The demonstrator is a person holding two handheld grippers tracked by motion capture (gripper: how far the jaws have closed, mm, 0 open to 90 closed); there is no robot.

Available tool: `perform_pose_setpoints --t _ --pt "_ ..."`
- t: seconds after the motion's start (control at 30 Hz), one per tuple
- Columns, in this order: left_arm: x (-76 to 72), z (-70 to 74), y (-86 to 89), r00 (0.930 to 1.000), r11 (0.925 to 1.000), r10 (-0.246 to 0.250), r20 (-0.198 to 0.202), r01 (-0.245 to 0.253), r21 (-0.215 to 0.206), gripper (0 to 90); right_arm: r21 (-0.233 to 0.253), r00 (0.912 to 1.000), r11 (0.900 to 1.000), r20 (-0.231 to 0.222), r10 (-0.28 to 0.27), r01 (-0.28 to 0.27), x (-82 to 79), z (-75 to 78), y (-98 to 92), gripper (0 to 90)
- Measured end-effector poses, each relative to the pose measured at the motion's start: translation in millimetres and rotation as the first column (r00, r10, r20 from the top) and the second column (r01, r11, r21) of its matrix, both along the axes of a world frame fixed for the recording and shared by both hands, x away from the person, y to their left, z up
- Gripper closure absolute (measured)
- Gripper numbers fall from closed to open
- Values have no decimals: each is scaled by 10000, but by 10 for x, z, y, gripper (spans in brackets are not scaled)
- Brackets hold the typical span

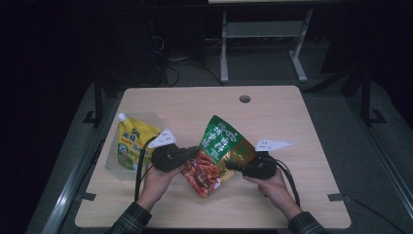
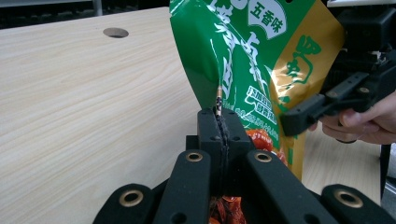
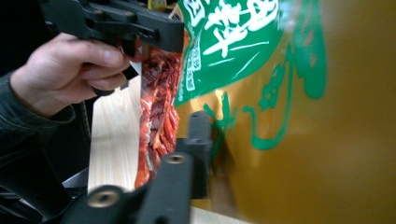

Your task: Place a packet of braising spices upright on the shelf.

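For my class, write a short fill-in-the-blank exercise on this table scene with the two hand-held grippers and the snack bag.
1. Both grippers grip the green, gold and red foil snack bag, lifted off the wooden ____.
2. The left gripper has its jaws ____ on the bag's edge.
3. The yellow spouted pouch lies in a clear plastic ____.
4. That pouch lies on the person's ____ side.

Missing words: table; shut; tray; left

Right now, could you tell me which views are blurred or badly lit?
High view: dim, dark surroundings, table lit. Left gripper view: snack bag sharp and bright, slight glare. Right gripper view: the bag's gold side is close and blurred.
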State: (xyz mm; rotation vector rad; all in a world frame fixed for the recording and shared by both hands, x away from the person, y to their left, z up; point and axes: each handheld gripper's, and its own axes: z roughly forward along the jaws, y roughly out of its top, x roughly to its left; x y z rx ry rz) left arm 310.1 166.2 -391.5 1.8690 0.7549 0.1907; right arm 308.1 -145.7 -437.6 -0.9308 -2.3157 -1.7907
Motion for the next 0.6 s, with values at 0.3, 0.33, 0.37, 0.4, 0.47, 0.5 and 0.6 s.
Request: perform_pose_setpoints --t 0.3,0.33,0.37,0.4,0.47,0.5,0.6 --pt "15 -53 -40 9998 9993 -91 -178 97 358 827 -634 9991 9978 380 195 -171 -6 96 -21 893" --pt "9 -54 -49 9999 9987 -46 -97 51 503 799 -695 9989 9974 410 236 -207 -4 104 -29 894" --pt "3 -56 -58 10000 9981 36 47 -39 610 750 -710 9989 9971 383 285 -258 -1 112 -41 894" --pt "-5 -54 -73 9994 9957 195 303 -221 898 697 -711 9986 9971 425 318 -287 1 119 -44 895" --pt "-26 -46 -90 9971 9909 431 624 -507 1248 606 -764 9979 9963 484 423 -386 -4 150 -47 895" --pt "-31 -42 -85 9958 9882 522 750 -624 1400 555 -765 9973 9960 533 505 -464 -8 167 -47 896" --pt "-60 -18 -33 9914 9843 945 901 -1066 1406 415 -858 9959 9949 682 595 -535 -23 230 -45 896"
